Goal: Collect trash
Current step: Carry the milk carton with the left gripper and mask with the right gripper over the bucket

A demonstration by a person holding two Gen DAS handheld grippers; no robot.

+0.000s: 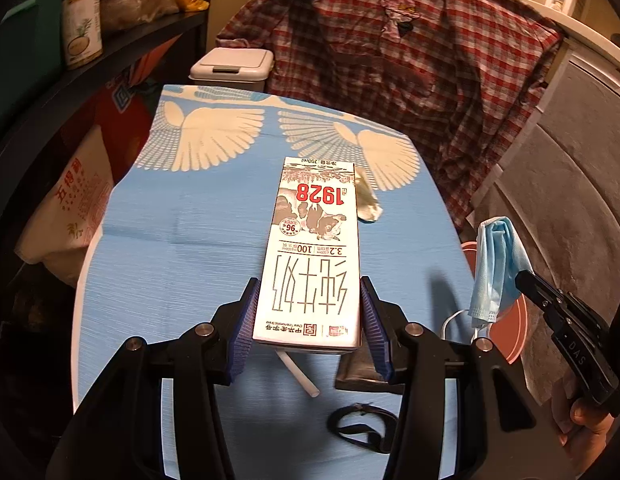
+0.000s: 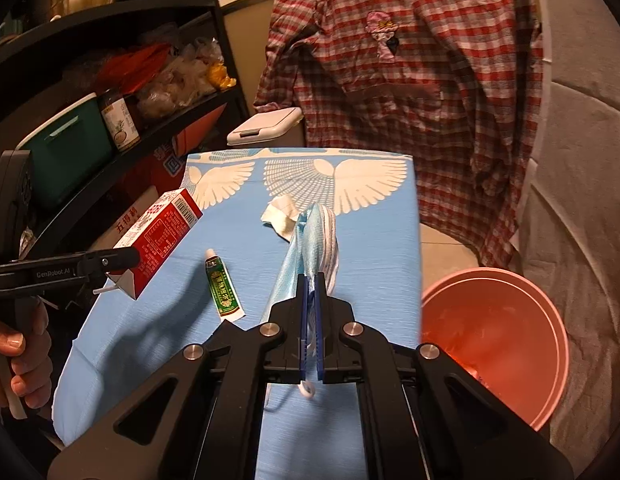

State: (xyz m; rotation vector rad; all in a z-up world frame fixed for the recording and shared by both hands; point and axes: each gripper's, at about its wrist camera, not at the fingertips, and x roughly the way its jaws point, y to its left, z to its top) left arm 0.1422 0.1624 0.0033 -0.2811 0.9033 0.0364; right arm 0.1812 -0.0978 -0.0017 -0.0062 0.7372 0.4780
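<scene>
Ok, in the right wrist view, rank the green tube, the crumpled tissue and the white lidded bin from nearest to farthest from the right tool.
1. Green tube: on the blue cloth, just left of the right tool.
2. Crumpled tissue: farther up the cloth, beside the held mask's tip.
3. White lidded bin: beyond the cloth's far edge, upper left.

On the surface [image 2: 370,248] a tube [image 2: 223,289] lies left of the mask [image 2: 310,236], with a crumpled tissue [image 2: 280,216] behind. A basin [image 2: 510,344] sits right of the surface, a bin [image 2: 266,126] behind it.
</scene>
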